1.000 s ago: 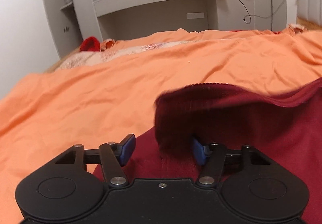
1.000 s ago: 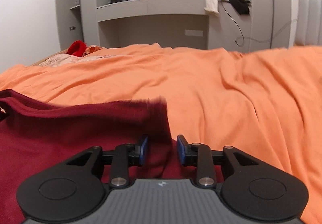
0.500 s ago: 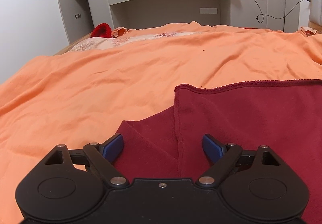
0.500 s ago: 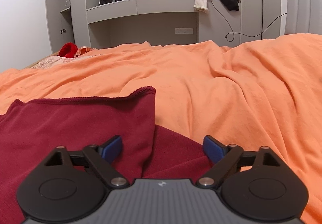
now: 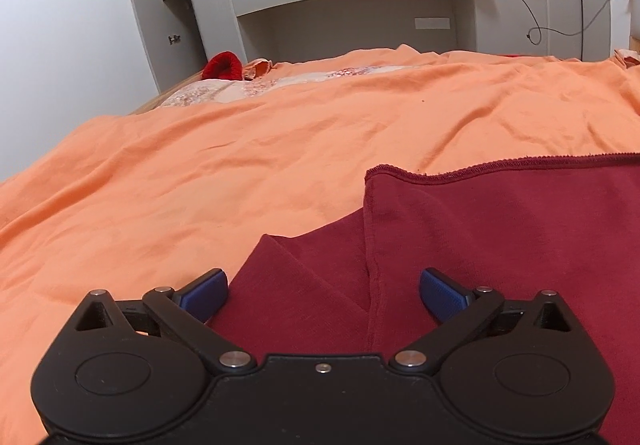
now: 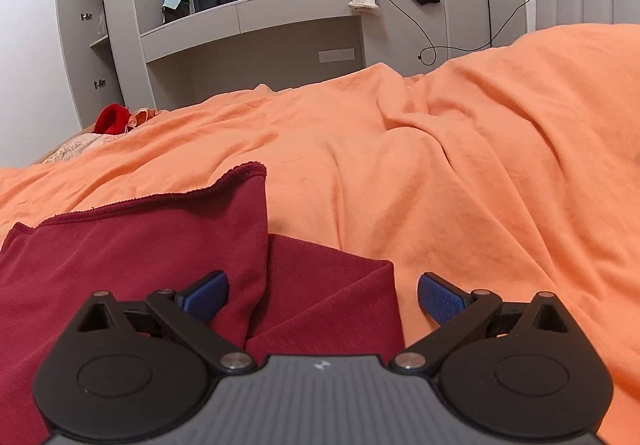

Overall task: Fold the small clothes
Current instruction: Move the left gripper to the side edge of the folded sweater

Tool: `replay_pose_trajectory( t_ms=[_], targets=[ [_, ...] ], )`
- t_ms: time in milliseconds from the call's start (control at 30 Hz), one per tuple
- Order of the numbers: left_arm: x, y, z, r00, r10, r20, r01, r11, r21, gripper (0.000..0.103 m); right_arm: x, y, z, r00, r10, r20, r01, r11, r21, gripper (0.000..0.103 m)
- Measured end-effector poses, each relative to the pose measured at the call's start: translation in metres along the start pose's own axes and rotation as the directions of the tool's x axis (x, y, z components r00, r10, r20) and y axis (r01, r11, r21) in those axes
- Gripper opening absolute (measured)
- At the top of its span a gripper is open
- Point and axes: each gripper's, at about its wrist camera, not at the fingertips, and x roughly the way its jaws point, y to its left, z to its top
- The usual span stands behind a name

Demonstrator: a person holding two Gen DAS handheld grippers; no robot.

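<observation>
1. Dark red garment (image 5: 500, 245) lying on the bed (image 5: 240, 165), top layer folded over, edge flat.
2. Left gripper (image 5: 322, 295) opening, gripping nothing, fabric below.
3. Right gripper (image 6: 322, 295) likewise opening, letting the fold settle.

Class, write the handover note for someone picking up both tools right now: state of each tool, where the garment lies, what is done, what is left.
Left tool: jaws opening, now wide, pads clear of the cloth; the folded layer's left edge runs between them.
Right tool: jaws opening, now wide, gripping nothing; the layer's right edge lies between them.
Dark red garment: flat on the orange bedspread, one layer folded over, hemmed edge on the far side.
Done: one fold laid and let go.
Left: probably smoothing it and folding again to make it smaller; other clothes lie at the far end of the bed, including a bright red item.
</observation>
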Motion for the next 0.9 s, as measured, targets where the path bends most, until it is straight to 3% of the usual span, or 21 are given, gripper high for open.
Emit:
replay_pose_trajectory(
  t_ms=[300, 600, 700, 900],
  targets=[
    [-0.031, 0.014, -0.002, 0.999, 0.001, 0.043, 0.002, 0.998, -0.056, 0.102, -0.038, 0.003, 0.001, 0.996, -0.011, 0.084, 0.016, 0.999, -0.051, 0.103],
    [-0.059, 0.051, -0.018, 0.991, 0.109, 0.082, -0.089, 0.972, -0.217, 0.102, -0.088, 0.028, -0.011, 0.984, 0.053, 0.171, -0.042, 0.997, -0.069, 0.103],
    [-0.063, 0.076, -0.026, 0.992, 0.115, 0.057, -0.091, 0.943, -0.319, 0.102, -0.102, 0.046, -0.015, 0.975, 0.085, 0.206, -0.063, 0.992, -0.110, 0.103],
    [-0.075, 0.121, -0.050, 0.987, 0.158, 0.034, -0.112, 0.820, -0.562, 0.102, -0.114, 0.084, -0.029, 0.962, 0.155, 0.225, -0.114, 0.976, -0.186, 0.103]
  ],
)
